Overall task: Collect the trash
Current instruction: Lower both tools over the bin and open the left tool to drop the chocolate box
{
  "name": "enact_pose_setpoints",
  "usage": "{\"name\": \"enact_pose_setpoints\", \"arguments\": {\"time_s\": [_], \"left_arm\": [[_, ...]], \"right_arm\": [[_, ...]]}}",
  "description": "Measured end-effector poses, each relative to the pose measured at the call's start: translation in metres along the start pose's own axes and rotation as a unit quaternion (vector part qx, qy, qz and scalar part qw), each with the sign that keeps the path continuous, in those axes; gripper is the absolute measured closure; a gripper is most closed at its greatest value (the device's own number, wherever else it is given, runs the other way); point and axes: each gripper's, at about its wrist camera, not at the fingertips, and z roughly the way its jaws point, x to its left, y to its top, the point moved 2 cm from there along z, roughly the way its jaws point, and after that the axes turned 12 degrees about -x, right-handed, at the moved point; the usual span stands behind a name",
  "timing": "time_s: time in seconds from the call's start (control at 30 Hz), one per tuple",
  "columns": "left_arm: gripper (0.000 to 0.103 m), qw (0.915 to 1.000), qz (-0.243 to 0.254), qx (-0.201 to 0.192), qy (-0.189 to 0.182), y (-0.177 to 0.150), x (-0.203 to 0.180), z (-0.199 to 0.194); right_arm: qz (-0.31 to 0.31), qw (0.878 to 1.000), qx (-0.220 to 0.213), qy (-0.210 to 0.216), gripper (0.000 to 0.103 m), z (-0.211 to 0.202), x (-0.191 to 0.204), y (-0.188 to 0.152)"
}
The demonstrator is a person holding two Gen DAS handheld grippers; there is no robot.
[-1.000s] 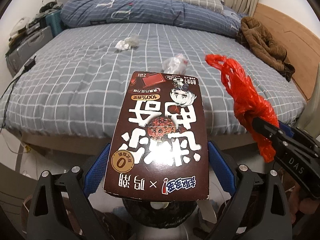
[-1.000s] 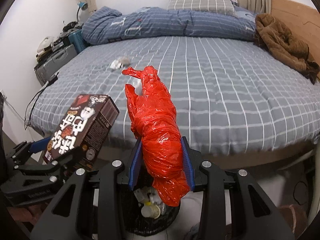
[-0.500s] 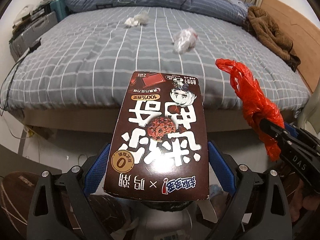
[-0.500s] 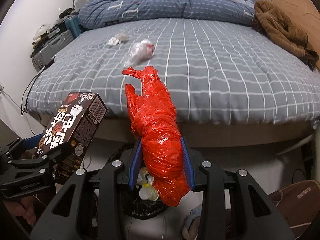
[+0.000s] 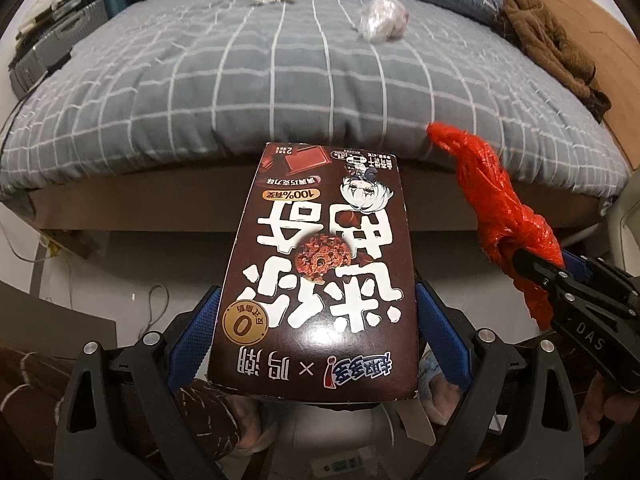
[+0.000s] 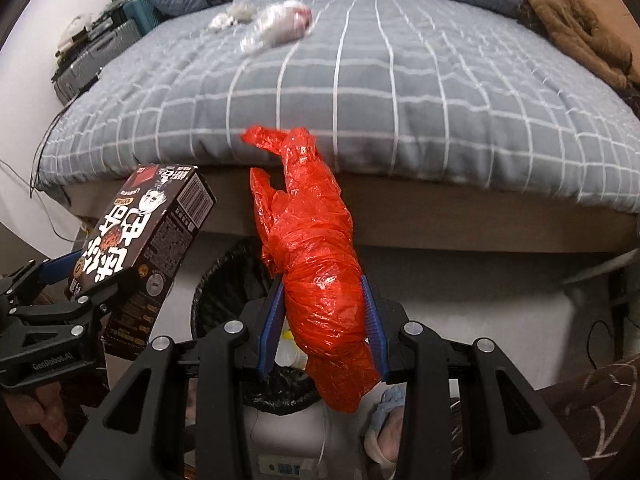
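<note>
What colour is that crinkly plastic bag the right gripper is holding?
The crumpled plastic bag is bright orange-red, seen best in the right wrist view.

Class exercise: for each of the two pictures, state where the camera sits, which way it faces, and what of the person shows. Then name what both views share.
Left wrist: sits on the left tongs, facing down toward the bed; they clamp a chocolate biscuit box.
Right wrist: sits on the right tongs, facing the bed edge and black bin; they clamp a red plastic bag; a hand shows lower left.
Shared: box, bag, bed, crumpled wrappers.
</note>
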Motion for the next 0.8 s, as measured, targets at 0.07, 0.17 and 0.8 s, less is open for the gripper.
{"name": "enact_pose_setpoints", "arguments": {"time_s": [0.07,0.17,0.8], "left_arm": [[0.012,0.9999,0.004,0.009,0.002,-0.003,-0.001,0.012],[0.012,0.9998,0.01,0.018,0.0,-0.004,-0.006,0.025],[0.006,0.9979,0.045,0.045,-0.008,-0.013,-0.023,0.07]], "right_arm": [[0.001,1.0,0.008,-0.001,0.067,0.009,-0.002,-0.003],[0.003,1.0,0.017,-0.004,0.067,0.018,-0.007,-0.006],[0.026,0.999,0.037,-0.01,0.067,0.034,-0.035,-0.016]]}}
